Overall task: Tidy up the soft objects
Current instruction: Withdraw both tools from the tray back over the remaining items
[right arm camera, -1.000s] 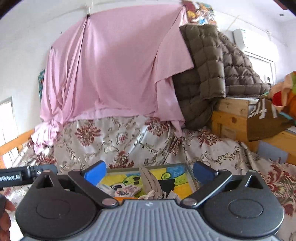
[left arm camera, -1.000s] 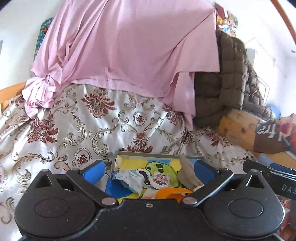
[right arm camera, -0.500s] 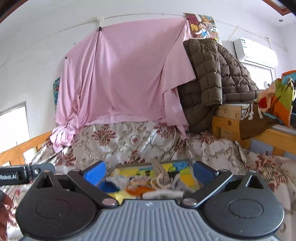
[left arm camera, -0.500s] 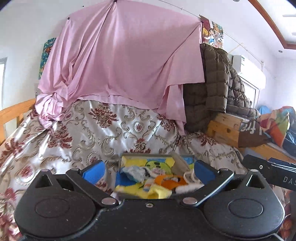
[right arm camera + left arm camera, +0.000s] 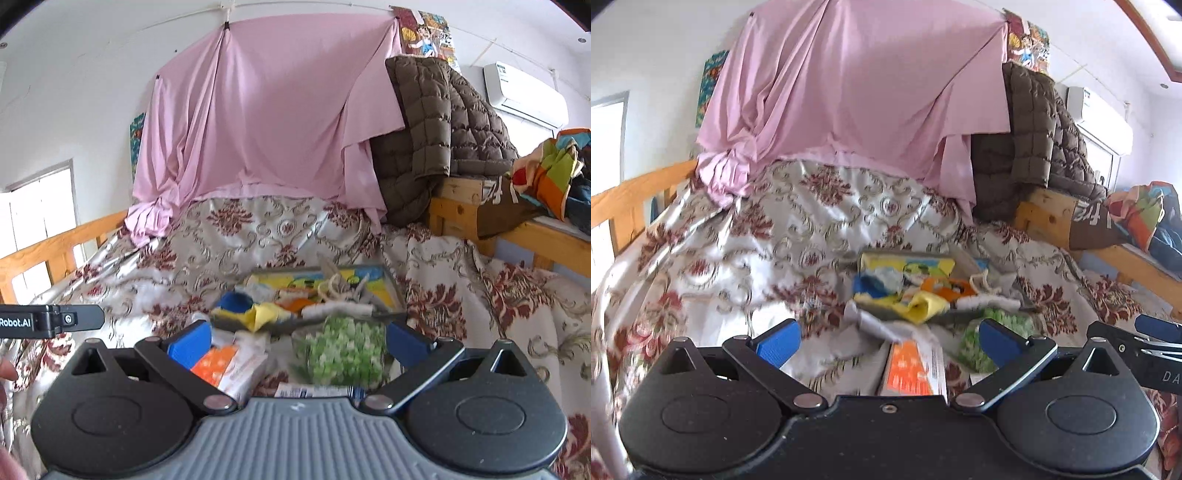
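A shallow tray with a colourful cartoon lining lies on the floral bedspread, piled with several soft items: a yellow cloth, a blue piece, an orange piece and a cord. In front of the tray lie a green-and-white fluffy item and an orange-and-white packet. My left gripper and right gripper are both open, hovering nearer than the tray, holding nothing.
A floral bedspread covers the bed. Behind it hang a pink sheet and a brown quilted jacket. A wooden rail runs at left, and a wooden shelf with colourful cloth stands at right.
Both grippers have pulled back and risen from the tray. The green fluffy item and the orange packet in front of it have come into view.
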Demonstrator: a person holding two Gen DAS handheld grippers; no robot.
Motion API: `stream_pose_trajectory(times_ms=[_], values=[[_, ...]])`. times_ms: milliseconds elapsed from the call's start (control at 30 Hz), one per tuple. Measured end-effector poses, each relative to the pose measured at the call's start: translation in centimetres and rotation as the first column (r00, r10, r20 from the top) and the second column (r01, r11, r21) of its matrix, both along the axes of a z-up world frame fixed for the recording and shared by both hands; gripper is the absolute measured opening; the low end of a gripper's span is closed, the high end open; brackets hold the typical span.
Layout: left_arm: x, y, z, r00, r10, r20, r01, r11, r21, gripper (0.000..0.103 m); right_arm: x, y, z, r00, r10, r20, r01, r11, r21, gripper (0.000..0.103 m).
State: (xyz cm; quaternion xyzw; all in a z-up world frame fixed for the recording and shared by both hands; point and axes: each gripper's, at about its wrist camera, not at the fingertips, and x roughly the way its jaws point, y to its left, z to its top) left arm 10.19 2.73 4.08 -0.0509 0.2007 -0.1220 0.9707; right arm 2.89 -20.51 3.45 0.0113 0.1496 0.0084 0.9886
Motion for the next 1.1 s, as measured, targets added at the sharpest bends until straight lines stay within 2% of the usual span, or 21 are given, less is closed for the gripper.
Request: stream_pose_trajectory(times_ms=[233,600,1100], values=[[-1.4,0.4,-2.0,0.995,0.020,-0.100,-0.015,0.999,0.050,0.102,-1.1,0.2,-1.5,0.996,-0.006,-0.084,0.007,1.000,0.003,0.103],[-1.4,0.2,-3.0,0.986,0.066,-0.152,-0.053,0.994,0.091,0.102,-0.9,1.5,-3.6,0.980,0.041,-0.196,-0.042,0.999,0.000,0.103],[-0.1,0.9,-3.9,0.965,0.117,-0.233,-0.100,0.992,0.082,0.102,0.1,1.8,-4.5,0.970,0.068,-0.233,-0.059,0.997,0.043,0.103]])
